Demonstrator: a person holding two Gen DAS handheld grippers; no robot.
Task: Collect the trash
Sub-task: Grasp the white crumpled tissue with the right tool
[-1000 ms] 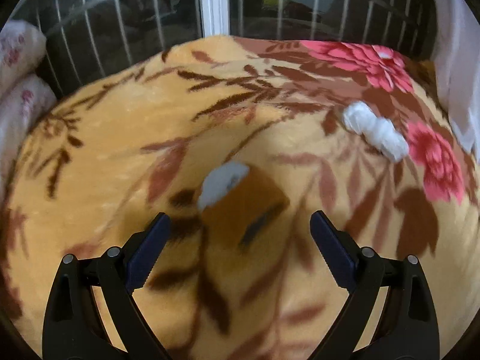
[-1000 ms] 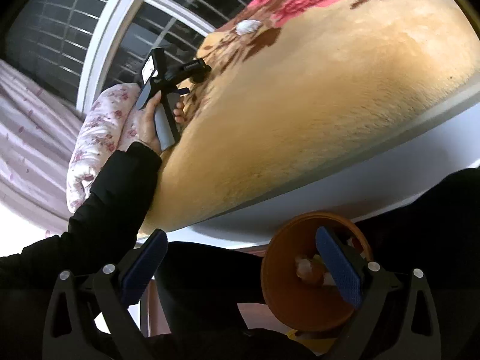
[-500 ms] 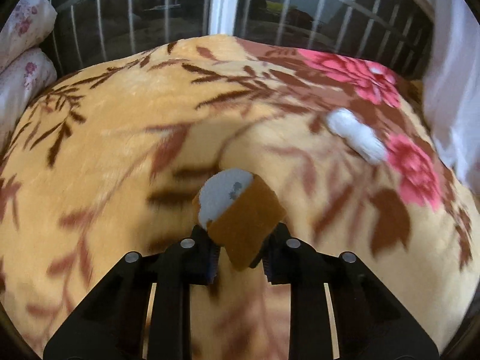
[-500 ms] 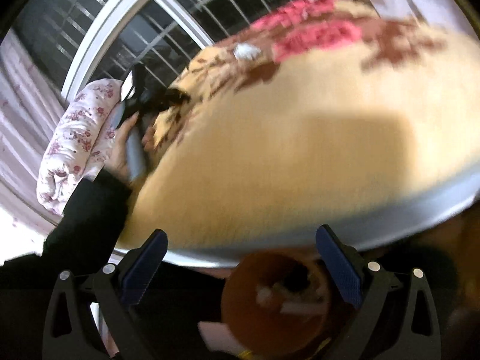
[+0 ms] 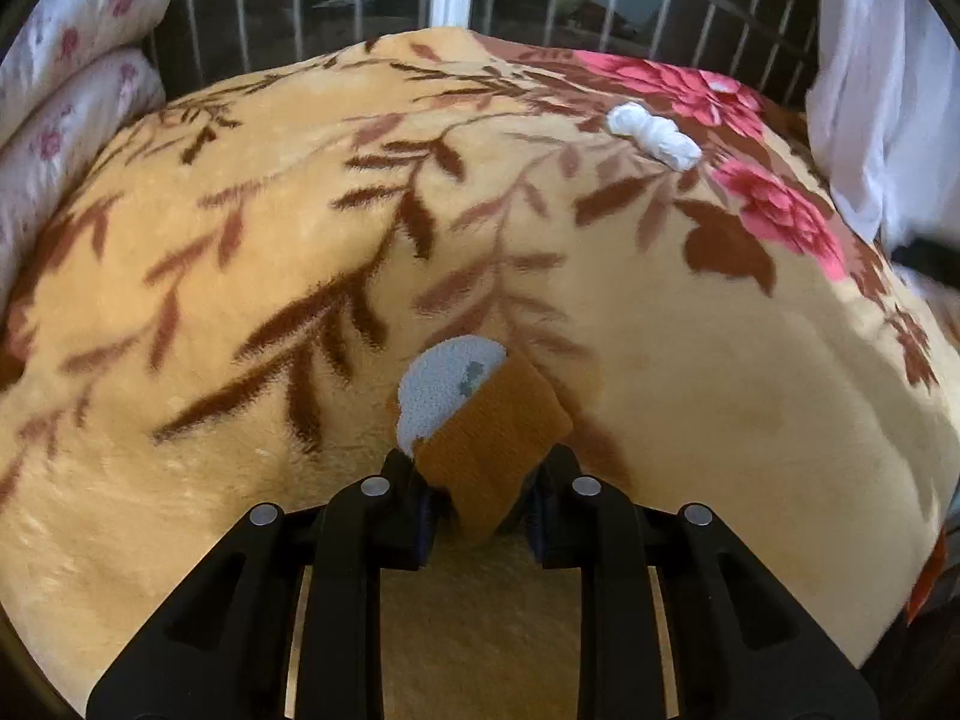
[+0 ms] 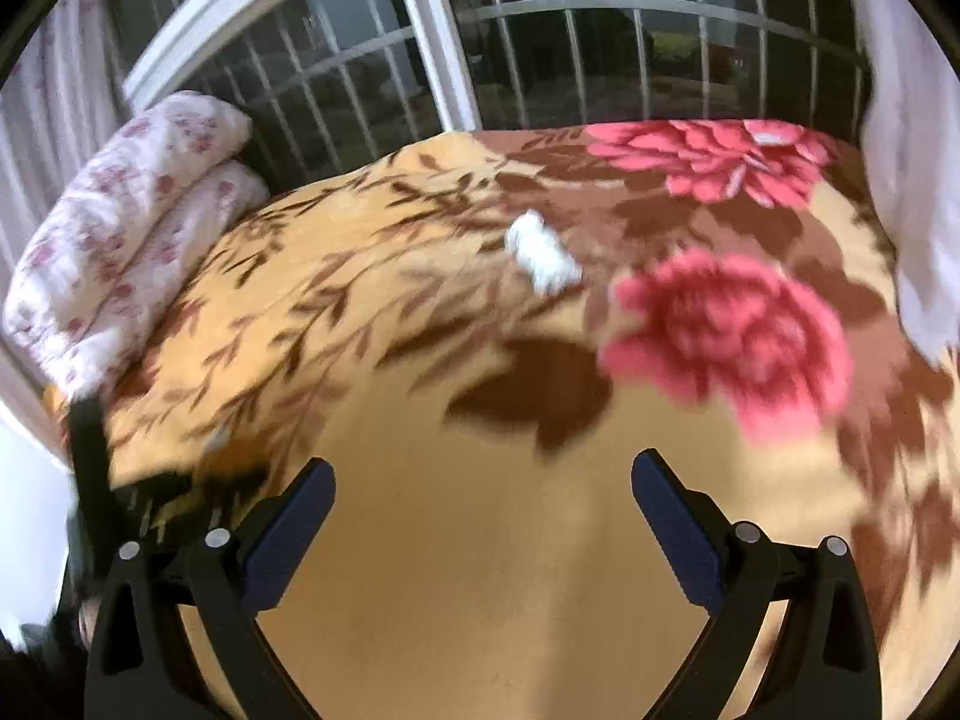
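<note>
My left gripper (image 5: 480,495) is shut on a brown paper cup (image 5: 480,432) with white tissue stuffed in its mouth, held just above the floral blanket (image 5: 240,300). A crumpled white tissue wad (image 5: 654,135) lies far right on the blanket near the pink flowers; it also shows blurred in the right wrist view (image 6: 543,252). My right gripper (image 6: 483,519) is open and empty over the near part of the blanket (image 6: 480,600). The left gripper (image 6: 198,480) with the cup shows blurred at the left of the right wrist view.
Folded pink-flowered quilts (image 6: 120,228) lie at the bed's left end. A barred window (image 6: 540,60) runs behind the bed. A white curtain (image 5: 882,90) hangs at the right.
My left gripper closed on the brown cup and lifted it slightly. My right gripper swung up from the orange bin below the bed edge and now faces the blanket.
</note>
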